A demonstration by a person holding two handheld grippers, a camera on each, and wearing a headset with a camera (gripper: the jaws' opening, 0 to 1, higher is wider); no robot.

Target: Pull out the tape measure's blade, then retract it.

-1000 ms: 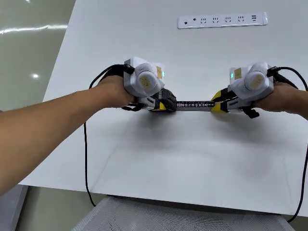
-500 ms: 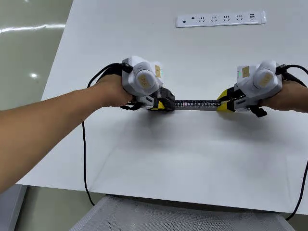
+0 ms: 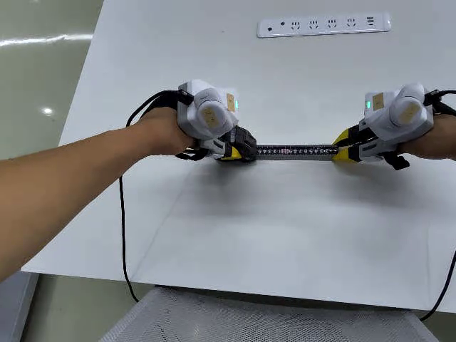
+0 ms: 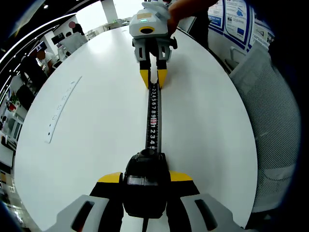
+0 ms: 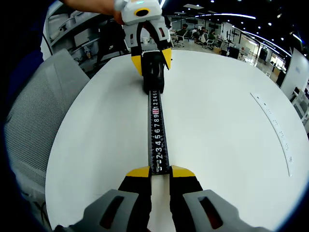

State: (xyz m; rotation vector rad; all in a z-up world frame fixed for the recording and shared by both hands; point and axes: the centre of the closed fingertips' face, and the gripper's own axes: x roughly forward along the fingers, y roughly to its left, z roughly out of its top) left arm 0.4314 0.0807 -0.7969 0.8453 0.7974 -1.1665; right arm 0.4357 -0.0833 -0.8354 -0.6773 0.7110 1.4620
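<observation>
Status: the pull-out stage is judged under way, possibly near complete, and retraction is not yet done. The tape measure [image 3: 237,144] sits near the middle of the white table [image 3: 285,235], black with yellow trim, and the left gripper [image 3: 235,147] has its jaws clamped against its two sides. The blade [image 3: 296,150] runs straight out from it toward 3 o'clock in the head view, low over the table; whether it touches the surface cannot be told. At the far end the right gripper [image 3: 345,148] has its jaws pinched narrow on the blade tip. The two grippers stand well apart, with a fair run of blade exposed between them. Remaining work, as judged: finish any further draw, then feed the blade back into the housing. Writing: in the right gripper view the blade shows printed numerals 2 to 9, a red mark, then 1 to 6. No brand or label on the housing is legible. A white power strip [image 3: 324,25] lies at 12 o'clock on the table, with no readable marking
</observation>
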